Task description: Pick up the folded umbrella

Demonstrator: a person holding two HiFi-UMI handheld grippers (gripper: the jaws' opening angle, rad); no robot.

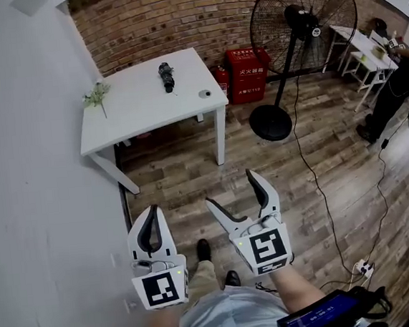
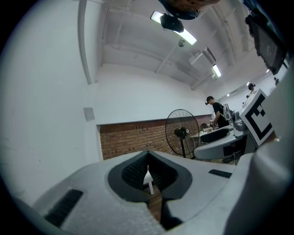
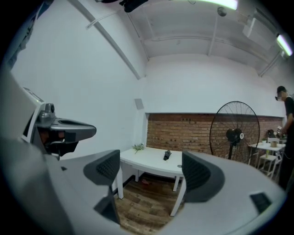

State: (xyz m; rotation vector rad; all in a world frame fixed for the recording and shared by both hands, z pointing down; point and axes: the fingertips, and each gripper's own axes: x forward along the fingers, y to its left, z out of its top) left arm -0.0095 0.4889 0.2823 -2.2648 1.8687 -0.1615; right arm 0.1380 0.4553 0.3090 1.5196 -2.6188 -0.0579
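The folded umbrella [image 1: 166,77] is a short dark bundle lying near the far edge of a white table [image 1: 135,119] by the brick wall. In the right gripper view the umbrella [image 3: 167,155] shows small on that table [image 3: 151,165], far ahead between the jaws. Both grippers hang low over the wooden floor, well short of the table. My left gripper [image 1: 150,216] is shut with nothing in it, its pads meeting [image 2: 148,158]. Beside it, my right gripper [image 1: 233,190] stands wide open and empty [image 3: 151,170].
A green sprig [image 1: 96,95] and a small round thing [image 1: 204,93] also lie on the table. A big standing fan [image 1: 299,21], a red fire-extinguisher box [image 1: 247,72], floor cables with a power strip [image 1: 363,269] and a person [image 1: 398,83] are to the right. White wall bounds the left.
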